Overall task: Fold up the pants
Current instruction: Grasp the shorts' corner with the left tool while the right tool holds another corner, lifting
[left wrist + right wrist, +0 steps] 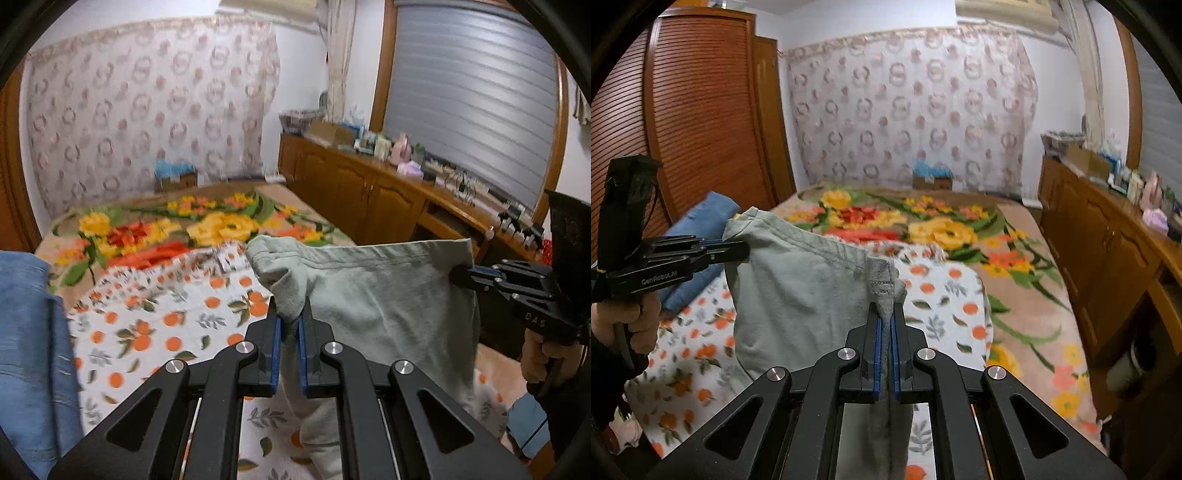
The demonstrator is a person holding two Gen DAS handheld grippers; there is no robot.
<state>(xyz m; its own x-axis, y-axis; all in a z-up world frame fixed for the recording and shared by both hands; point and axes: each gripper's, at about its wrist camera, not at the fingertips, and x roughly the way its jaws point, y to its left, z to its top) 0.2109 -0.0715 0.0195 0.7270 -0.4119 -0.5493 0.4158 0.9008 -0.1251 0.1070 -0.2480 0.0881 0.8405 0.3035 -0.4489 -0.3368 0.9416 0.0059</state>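
Both tools clamp the pants (376, 295): left tool (290, 325) and right tool (885, 332) at opposite waistband corners, stretching cloth flat above bed (1015, 236) for folding.

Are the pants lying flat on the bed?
No. The grey pants hang lifted, pinched by the left gripper and right gripper.

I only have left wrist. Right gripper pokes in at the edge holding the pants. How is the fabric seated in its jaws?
Observer: The right gripper is shut on a bunched, stitched edge of the pants; cloth runs back between its pads.
Operator: What's on the bed's left side?
Observer: A blue folded cloth lies behind the left gripper.
Operator: And behind that?
Observer: A wooden louvred wardrobe.
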